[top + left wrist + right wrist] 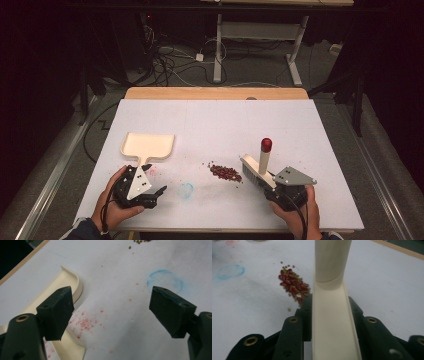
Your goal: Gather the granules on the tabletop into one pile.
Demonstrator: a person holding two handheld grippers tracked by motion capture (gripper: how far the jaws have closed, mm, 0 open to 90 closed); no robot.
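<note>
White paper covers the table [215, 125], with dark floor and cables behind it. At about 5 o'clock on the table stands a small cream brush [258, 170] with a red-tipped handle; the right hand-held gripper [280, 187] is clamped on its cream body, and in the right gripper view the jaws press on both sides of the brush [332, 322]. Just beside the bristles, toward 9 o'clock, lies a small heap of red and green beans [226, 172] [293, 286]. Further toward 9 o'clock is a faint blue ring mark [186, 190] [163, 281]. At 8 o'clock lies a cream dustpan [148, 145] [62, 287], its handle pointing to 6 o'clock. The left hand-held gripper [150, 192] [110, 312] is at this handle with jaws wide apart, one jaw over the handle and nothing gripped. Red specks [86, 321] lie between the jaws.
</note>
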